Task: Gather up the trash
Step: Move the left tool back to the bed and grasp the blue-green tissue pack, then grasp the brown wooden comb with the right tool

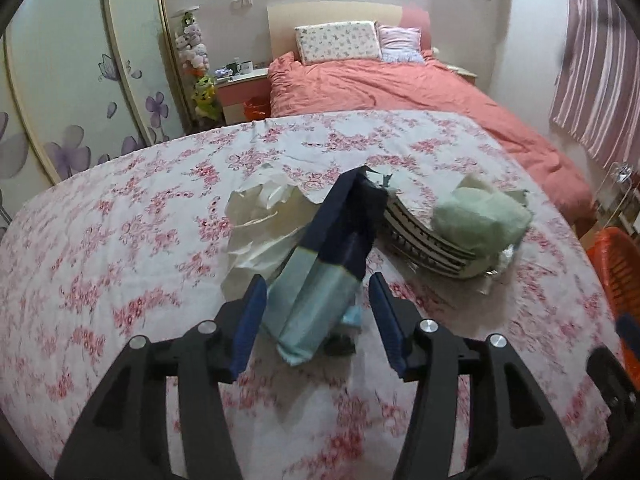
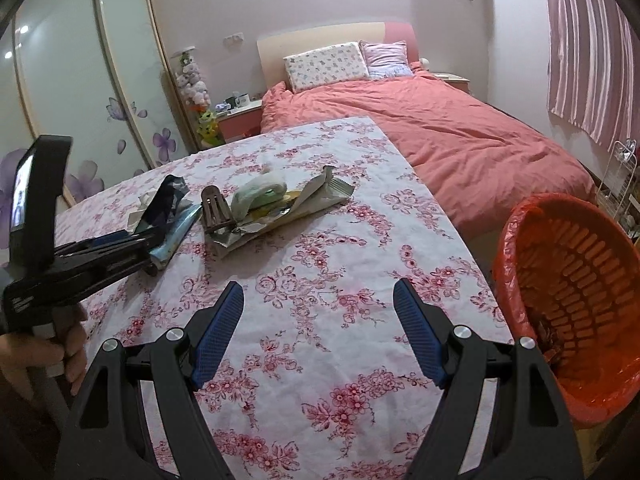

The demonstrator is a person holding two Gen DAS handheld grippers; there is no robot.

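Careful: if you squeeze too near the end, the blue wrapper [image 1: 320, 280] could slip out, or you might pinch the tablecloth [image 1: 120, 260] too. Your left gripper [image 1: 318, 312] is spread wide with the wrapper lying between its fingers on the table. Your right gripper [image 2: 318, 332] is spread wide too, holding nothing, beside the orange bin [image 2: 580, 280].

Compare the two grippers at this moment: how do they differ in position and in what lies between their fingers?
The left gripper straddles the blue wrapper in the trash pile; the right gripper has only bare tablecloth between its fingers. The left sits at the pile; the right hangs nearer the orange basket. Both are open, with blue pads.
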